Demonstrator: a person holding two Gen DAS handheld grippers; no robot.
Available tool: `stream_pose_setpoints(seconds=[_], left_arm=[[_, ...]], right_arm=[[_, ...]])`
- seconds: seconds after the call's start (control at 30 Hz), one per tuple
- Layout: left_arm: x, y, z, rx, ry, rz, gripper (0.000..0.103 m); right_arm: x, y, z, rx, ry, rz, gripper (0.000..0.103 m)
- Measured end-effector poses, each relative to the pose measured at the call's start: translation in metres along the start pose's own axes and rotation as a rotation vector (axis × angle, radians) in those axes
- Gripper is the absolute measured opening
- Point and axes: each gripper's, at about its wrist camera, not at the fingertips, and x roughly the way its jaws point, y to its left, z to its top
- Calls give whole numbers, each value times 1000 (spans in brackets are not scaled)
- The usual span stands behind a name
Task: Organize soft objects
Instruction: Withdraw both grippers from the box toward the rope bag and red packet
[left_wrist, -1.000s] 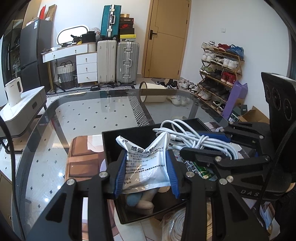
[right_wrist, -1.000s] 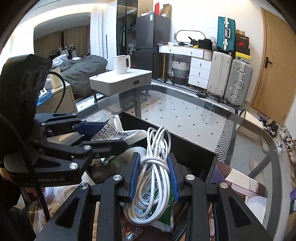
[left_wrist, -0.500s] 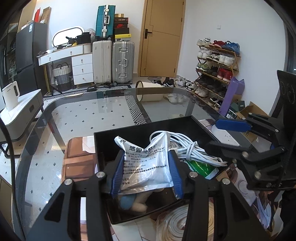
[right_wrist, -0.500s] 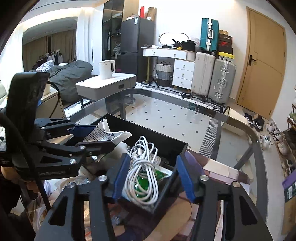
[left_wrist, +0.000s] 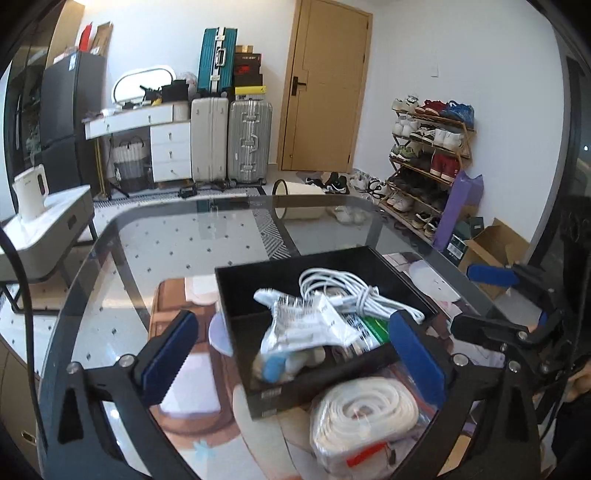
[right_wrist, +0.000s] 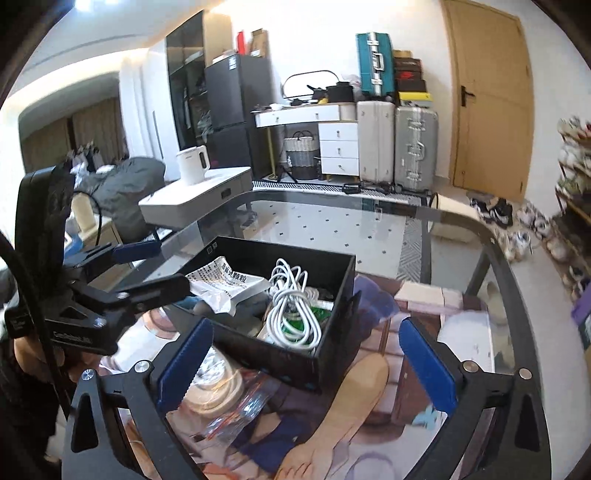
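Observation:
A black open box (left_wrist: 373, 363) (right_wrist: 332, 354) stands on the glass table. In it lie a crumpled white printed packet (left_wrist: 306, 325) (right_wrist: 225, 282), a coiled white cable (left_wrist: 347, 291) (right_wrist: 291, 306), a green pack (left_wrist: 375, 326) and a soft toy with a blue part (left_wrist: 275, 367). My left gripper (left_wrist: 291, 362) is open and empty, drawn back on the near side of the box. My right gripper (right_wrist: 303, 363) is open and empty, also back from the box. A bagged white roll (left_wrist: 364, 413) (right_wrist: 218, 384) lies on the mat in front of the box.
A printed mat (right_wrist: 369, 387) covers the near part of the glass table (left_wrist: 207, 236). The other gripper shows at each view's side, the right one (left_wrist: 517, 314) and the left one (right_wrist: 110, 295). A clear plastic bag (right_wrist: 236, 413) lies by the roll.
Both grippers let go: the left released the white packet and the right released the cable, both into the box. Both jaws opened wide and pulled back from the box.

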Motion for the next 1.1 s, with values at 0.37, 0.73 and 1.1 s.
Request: stream_pose_setpoints(seconds=[0.37, 0.73, 1.1], left_arm=[[-32, 17, -35, -45, 2, 44, 103], [-45, 17, -65, -52, 19, 70, 103], [-41, 19, -82, -35, 37, 82, 103]], right_arm=[[-22, 8, -29, 96, 30, 9, 102], [-27, 32, -46, 86, 65, 12, 102], [-3, 53, -53, 26, 119, 12, 102]])
